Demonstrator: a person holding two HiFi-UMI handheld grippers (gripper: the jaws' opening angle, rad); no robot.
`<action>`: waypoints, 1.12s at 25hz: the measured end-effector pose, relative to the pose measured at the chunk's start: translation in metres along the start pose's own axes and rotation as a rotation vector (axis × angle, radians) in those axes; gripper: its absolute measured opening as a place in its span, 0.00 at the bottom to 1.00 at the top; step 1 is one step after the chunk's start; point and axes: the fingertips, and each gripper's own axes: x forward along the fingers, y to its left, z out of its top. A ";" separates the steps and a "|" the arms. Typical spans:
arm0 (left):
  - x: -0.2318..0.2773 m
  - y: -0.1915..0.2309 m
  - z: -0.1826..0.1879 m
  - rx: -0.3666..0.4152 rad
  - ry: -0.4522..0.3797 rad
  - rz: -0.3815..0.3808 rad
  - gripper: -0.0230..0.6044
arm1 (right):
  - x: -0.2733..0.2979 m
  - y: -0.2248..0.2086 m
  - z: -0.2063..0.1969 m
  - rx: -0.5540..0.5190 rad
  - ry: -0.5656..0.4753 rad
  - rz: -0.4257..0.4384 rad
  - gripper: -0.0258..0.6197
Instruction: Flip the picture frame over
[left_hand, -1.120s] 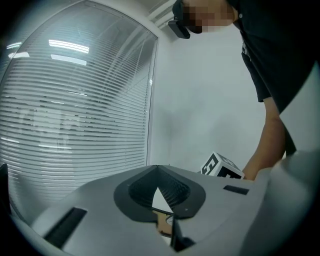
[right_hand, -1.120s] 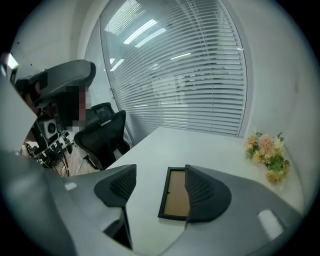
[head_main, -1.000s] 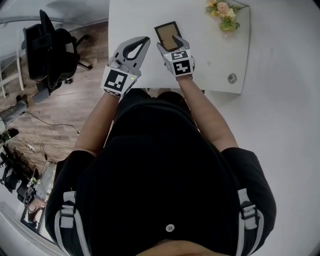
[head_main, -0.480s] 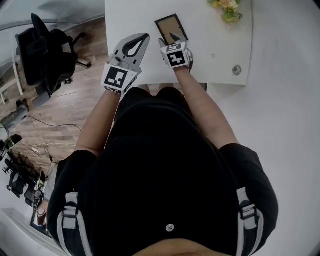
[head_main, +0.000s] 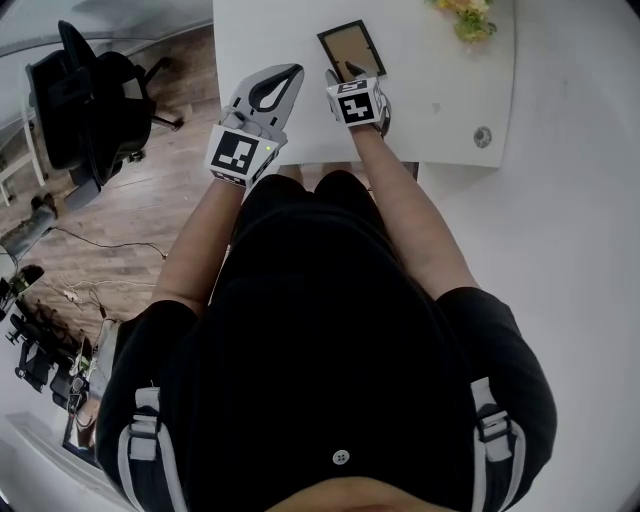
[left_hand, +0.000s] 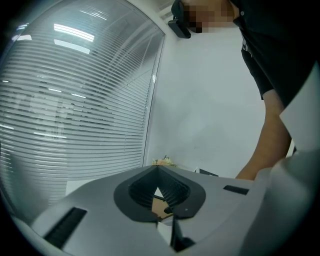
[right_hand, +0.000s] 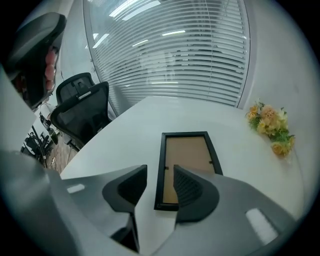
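The picture frame (head_main: 350, 45) lies flat on the white table (head_main: 430, 95), a black rim around a brown backing board (right_hand: 187, 160). My right gripper (head_main: 342, 74) points steeply down at its near end. The jaws stand partly apart and have just been closing, with the frame's near left rim (right_hand: 159, 175) in the gap and the pads clear of it. My left gripper (head_main: 292, 72) hovers to the left of the frame, over the table's near edge. It is shut (left_hand: 158, 171) with nothing in it.
A small bunch of artificial flowers (head_main: 470, 20) lies on the table's far right. A round cap (head_main: 482, 137) sits in the tabletop near its right corner. A black office chair (head_main: 85, 100) stands on the wood floor to the left.
The right gripper has sunk toward the frame's near end and tipped further down, and its jaws have narrowed. The left gripper has dropped a little. The frame has not moved.
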 end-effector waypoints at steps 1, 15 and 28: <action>0.000 0.001 0.000 -0.004 -0.006 0.001 0.05 | 0.002 -0.001 -0.001 0.001 0.003 -0.003 0.31; 0.000 0.008 -0.015 -0.020 0.003 -0.005 0.05 | 0.022 -0.003 -0.012 -0.044 0.060 -0.078 0.18; -0.014 0.007 -0.002 -0.012 -0.006 -0.009 0.05 | 0.008 -0.004 0.003 0.034 0.013 -0.054 0.12</action>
